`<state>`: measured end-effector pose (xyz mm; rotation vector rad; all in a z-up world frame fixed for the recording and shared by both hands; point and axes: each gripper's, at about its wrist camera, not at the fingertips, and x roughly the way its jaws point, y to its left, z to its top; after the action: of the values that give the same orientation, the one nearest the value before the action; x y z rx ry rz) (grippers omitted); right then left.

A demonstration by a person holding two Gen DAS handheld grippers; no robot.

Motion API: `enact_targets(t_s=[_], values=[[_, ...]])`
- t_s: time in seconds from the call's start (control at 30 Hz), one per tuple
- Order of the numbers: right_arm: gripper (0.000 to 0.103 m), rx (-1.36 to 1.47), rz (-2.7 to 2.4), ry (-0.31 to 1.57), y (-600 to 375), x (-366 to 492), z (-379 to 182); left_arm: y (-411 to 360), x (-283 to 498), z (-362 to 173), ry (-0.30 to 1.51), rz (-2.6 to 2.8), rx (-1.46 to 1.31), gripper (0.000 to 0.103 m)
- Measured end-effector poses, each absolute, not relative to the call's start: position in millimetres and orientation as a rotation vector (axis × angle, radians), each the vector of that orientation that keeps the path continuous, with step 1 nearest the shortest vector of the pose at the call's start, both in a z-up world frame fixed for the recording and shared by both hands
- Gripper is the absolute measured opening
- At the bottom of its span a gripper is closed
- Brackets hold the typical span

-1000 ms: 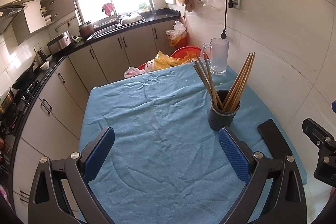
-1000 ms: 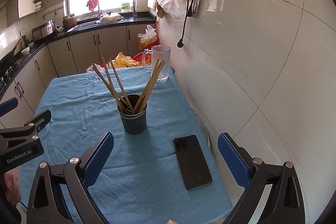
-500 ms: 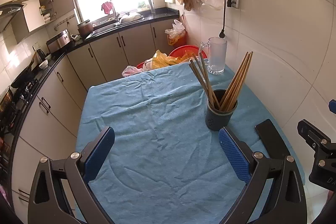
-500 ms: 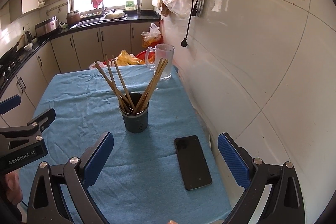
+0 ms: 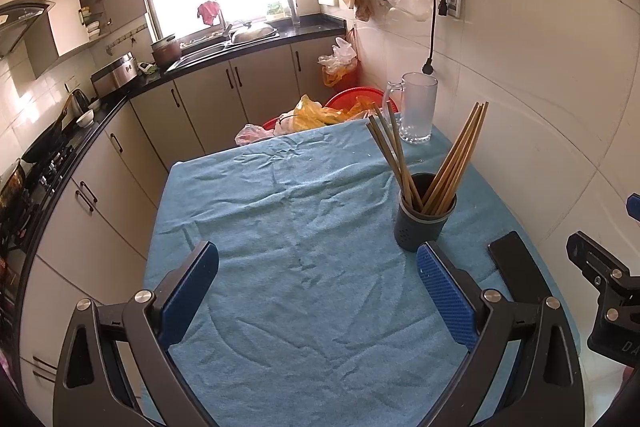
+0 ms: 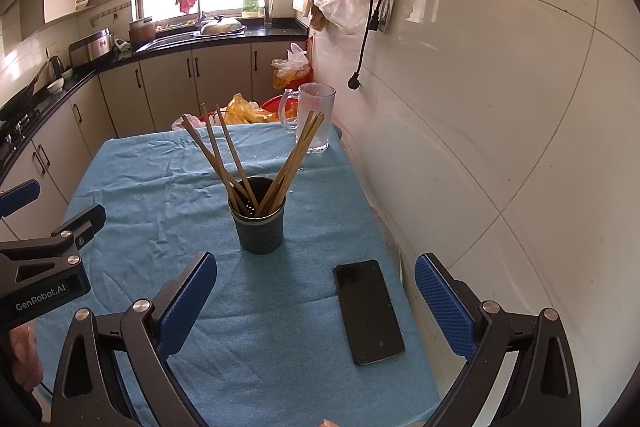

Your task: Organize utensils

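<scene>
A dark grey holder cup (image 5: 422,225) (image 6: 261,227) stands on the blue cloth (image 5: 288,227) (image 6: 160,195) with several wooden chopsticks (image 5: 452,163) (image 6: 224,159) fanned out of it. My left gripper (image 5: 316,283) hangs open over the near middle of the cloth, the cup just beyond its right finger. My right gripper (image 6: 314,291) is open too, held nearer than the cup, with nothing between its pads. The left tool's body (image 6: 44,267) shows at the left edge of the right wrist view.
A black phone (image 6: 368,311) (image 5: 516,271) lies flat near the table's right front corner. A glass mug (image 5: 416,109) (image 6: 314,119) stands at the far right corner. The tiled wall (image 6: 500,147) runs close along the right. Kitchen cabinets (image 5: 120,167) line the left and back.
Both grippers have drawn back and up a little, so the cup and chopsticks sit slightly farther away in both views. Nothing on the table has moved.
</scene>
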<state>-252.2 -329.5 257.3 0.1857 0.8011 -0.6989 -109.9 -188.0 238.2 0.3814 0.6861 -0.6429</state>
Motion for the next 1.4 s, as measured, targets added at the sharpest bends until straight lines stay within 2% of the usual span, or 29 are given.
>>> enact_targets(t_s=[1.4], values=[[0.101, 0.182, -0.673, 0.828, -330, -232, 249, -180, -96, 239, 0.697, -0.623, 0.370, 0.099]])
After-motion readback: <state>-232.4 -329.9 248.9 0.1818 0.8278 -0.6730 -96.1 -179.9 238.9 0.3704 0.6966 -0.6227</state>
